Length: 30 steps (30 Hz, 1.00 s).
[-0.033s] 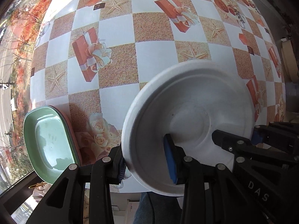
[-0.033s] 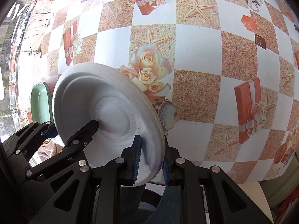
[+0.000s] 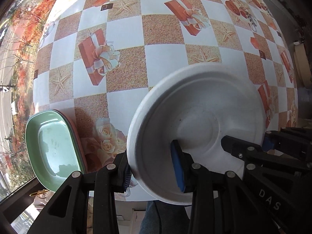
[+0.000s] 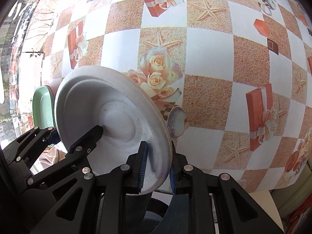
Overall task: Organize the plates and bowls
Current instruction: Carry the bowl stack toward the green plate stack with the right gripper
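Left wrist view: "DAS" is moulded in raised letters on the black body of the right gripper (image 3: pixel 243 146), lower right; no other readable writing. The white plate (image 3: pixel 197 128) is held tilted above the near edge of the table (image 3: pixel 165 54), its hollow face toward the camera. The left gripper (image 3: pixel 154 172) straddles the plate's near-left rim: one blue-padded finger inside the dish, the other outside and behind the rim. Its jaws look spread wider than the rim; I can't tell if the pads actually press it. The right gripper comes in from the right and has the plate's right rim between its fingers. A green dish (image 3: pixel 52 150) sits at the table's left corner, stacked on a pink one; it lies left of the plate and apart from it.

Right wrist view: no legible text. The right gripper (image 4: pixel 157 169) is pinched onto the white plate (image 4: pixel 109 113) at its lower rim, blue pads on both faces. The left gripper (image 4: pixel 78 134) reaches in from the left, one finger tip lying on the plate's centre. The green dish (image 4: pixel 43 107) shows behind the plate's left edge.
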Each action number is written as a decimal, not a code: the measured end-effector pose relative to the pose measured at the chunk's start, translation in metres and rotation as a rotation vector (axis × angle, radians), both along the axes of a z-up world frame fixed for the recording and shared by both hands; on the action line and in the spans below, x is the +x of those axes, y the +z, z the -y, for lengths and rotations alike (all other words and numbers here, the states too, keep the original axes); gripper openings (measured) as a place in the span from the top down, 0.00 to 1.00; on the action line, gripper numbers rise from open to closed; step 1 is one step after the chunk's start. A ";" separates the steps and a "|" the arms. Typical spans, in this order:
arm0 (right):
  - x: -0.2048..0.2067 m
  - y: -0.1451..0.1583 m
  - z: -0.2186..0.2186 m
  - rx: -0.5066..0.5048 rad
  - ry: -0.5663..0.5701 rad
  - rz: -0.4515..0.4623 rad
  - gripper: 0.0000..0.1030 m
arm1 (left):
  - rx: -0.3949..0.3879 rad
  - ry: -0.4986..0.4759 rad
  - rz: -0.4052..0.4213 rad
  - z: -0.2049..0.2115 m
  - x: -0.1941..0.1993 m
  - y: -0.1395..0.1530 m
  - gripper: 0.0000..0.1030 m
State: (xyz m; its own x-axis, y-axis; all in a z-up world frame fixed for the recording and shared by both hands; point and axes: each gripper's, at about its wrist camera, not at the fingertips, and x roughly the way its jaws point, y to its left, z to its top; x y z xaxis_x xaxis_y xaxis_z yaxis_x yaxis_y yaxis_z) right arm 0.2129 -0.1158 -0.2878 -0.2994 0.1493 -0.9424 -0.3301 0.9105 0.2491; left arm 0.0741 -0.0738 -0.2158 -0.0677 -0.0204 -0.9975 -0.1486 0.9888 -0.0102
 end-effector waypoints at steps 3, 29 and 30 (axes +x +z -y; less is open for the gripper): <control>0.004 0.003 -0.019 0.004 0.024 0.015 0.80 | 0.006 0.026 0.018 -0.014 -0.007 0.008 0.62; -0.028 0.003 -0.228 0.057 0.306 0.106 0.80 | 0.067 0.353 0.109 -0.140 -0.057 0.041 0.61; -0.031 0.001 -0.236 0.060 0.319 0.105 0.80 | 0.070 0.368 0.106 -0.145 -0.061 0.039 0.61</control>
